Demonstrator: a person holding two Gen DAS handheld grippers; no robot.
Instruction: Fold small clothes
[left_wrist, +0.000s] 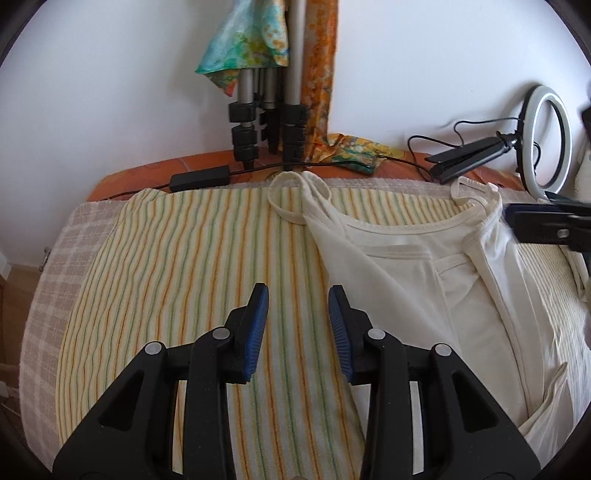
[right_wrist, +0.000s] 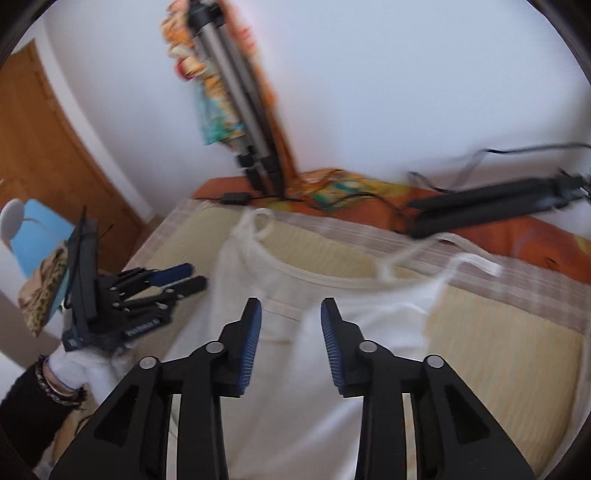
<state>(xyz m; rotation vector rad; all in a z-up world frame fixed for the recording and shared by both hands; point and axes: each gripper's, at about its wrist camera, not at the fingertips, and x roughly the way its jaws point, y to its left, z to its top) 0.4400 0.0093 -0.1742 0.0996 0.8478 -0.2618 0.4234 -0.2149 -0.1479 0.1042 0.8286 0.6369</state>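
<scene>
A cream sleeveless top (left_wrist: 424, 280) lies on the striped towel (left_wrist: 192, 266), its left side folded over toward the middle, straps at the far edge. In the right wrist view the top (right_wrist: 295, 369) is blurred. My left gripper (left_wrist: 298, 291) is open and empty, just left of the top's folded edge, above the towel. It also shows in the right wrist view (right_wrist: 181, 278) at the left. My right gripper (right_wrist: 291, 304) is open and empty above the top's chest area. It shows in the left wrist view (left_wrist: 546, 221) at the right edge.
A tripod (left_wrist: 266, 110) draped with patterned scarves stands at the far wall. A black power adapter (left_wrist: 199, 181) with cable, a ring light (left_wrist: 546, 140) and its black folded stand (left_wrist: 469, 157) lie along the back. A wooden door (right_wrist: 55, 158) is at left.
</scene>
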